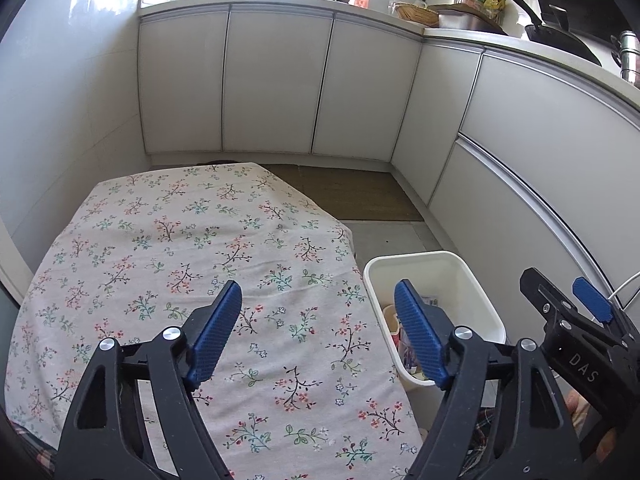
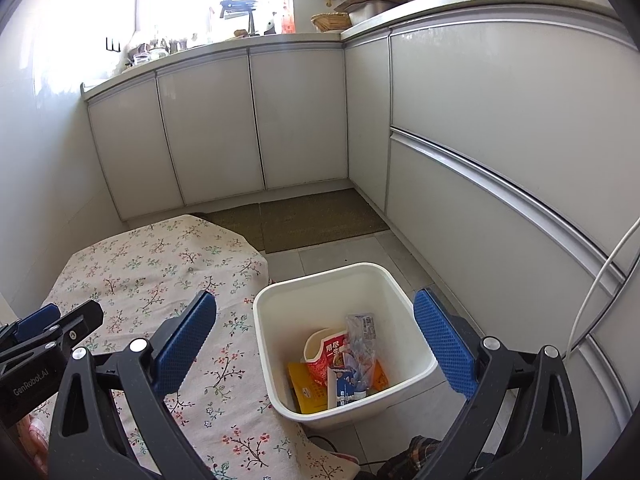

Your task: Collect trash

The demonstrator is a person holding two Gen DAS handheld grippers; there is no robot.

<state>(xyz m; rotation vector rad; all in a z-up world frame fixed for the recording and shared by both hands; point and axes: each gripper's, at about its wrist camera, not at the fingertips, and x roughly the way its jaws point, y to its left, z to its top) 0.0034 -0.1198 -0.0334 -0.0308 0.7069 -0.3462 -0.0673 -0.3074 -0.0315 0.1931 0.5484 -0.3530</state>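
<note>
Trash (image 2: 340, 364) sits in the white bin (image 2: 280, 396) beside the floral-clothed desk (image 1: 180, 240) — wrappers and a red cup, piled loosely. I hold both claws released and empty: left claw (image 1: 318, 336) over the cloth, right claw (image 2: 314, 346) above the bin. Nothing visible remains on the desk. Risk — my right claw dipping could clip the rim and tip the light bin.

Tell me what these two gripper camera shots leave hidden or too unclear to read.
- Left wrist view: most of the white bin's contents, hidden by its near wall and the left gripper.
- Right wrist view: lower trash under the red packet; small print on it is unreadable.
- Both views: the table under the floral cloth.
- Worktop clutter, washed out by window glare.
</note>
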